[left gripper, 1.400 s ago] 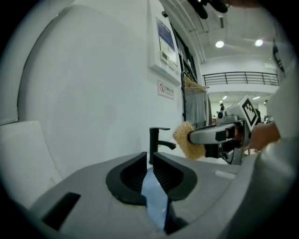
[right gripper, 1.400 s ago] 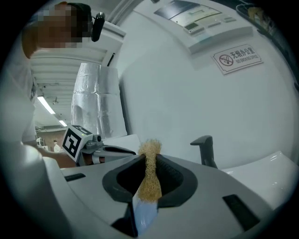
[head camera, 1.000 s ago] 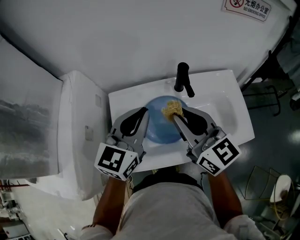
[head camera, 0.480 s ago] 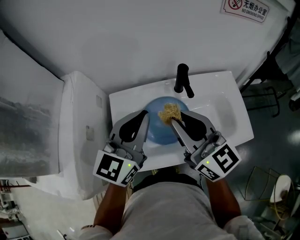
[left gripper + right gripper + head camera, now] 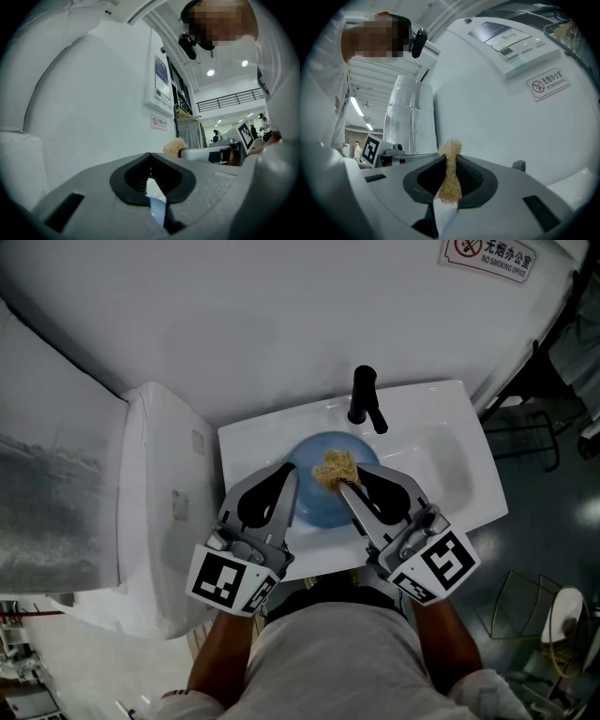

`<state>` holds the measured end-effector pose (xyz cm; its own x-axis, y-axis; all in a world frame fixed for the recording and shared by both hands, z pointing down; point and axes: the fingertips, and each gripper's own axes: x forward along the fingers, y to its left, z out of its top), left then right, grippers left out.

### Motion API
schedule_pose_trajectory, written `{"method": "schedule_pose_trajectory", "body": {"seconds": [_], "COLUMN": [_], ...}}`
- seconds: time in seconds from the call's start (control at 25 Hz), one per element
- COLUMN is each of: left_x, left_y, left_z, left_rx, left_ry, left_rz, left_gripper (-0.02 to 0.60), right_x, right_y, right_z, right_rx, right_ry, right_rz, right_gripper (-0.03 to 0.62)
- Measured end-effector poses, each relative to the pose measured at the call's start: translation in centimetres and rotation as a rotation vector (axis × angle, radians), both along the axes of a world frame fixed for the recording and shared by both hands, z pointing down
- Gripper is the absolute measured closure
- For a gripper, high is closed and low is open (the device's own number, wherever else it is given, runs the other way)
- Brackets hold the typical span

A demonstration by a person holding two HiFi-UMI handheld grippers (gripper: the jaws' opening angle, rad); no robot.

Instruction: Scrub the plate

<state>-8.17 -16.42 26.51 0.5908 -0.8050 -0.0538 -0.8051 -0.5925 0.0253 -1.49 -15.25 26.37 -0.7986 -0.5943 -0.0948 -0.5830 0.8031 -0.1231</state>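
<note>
Gripping plate [image 5: 319,505] rim, left tongs [image 5: 289,476] closed; right tongs [image 5: 349,486] clamp scrubber [image 5: 335,467] over plate centre, just right of left tongs.

Blue plate [image 5: 319,504], tan scrubber [image 5: 335,466], white sink [image 5: 448,411].

A person in a pale grey shirt [image 5: 337,657], with a grey gripper in each hand.
The left gripper [image 5: 292,472] and the right gripper [image 5: 343,484] look the same. Each is a smooth grey shell, wide at the back and thin at the tip, with a dark, drop-shaped hollow on top. Black ribbed pads [image 5: 469,176] line the inside of the jaws. At the back of each gripper sits a white box with black square patterns: the left cube [image 5: 228,579] and the right cube [image 5: 436,563]. A small black camera [image 5: 420,41] is worn on the head.
</note>
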Motion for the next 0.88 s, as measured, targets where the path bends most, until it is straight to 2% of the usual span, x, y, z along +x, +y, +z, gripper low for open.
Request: {"method": "schedule_pose_trajectory", "body": {"seconds": [0.88], "left_x": [0.4], "left_y": [1.1], "left_z": [-0.1], "left_rx": [0.007], "left_ry": [-0.009], "left_rz": [0.005], "left_gripper": [0.565], "right_x": [-0.1], "right_y": [1.2], "right_z": [0.0], "right_rx": [0.01], "right_ry": [0.014], "right_rz": [-0.004], "right_gripper": [0.533]}}
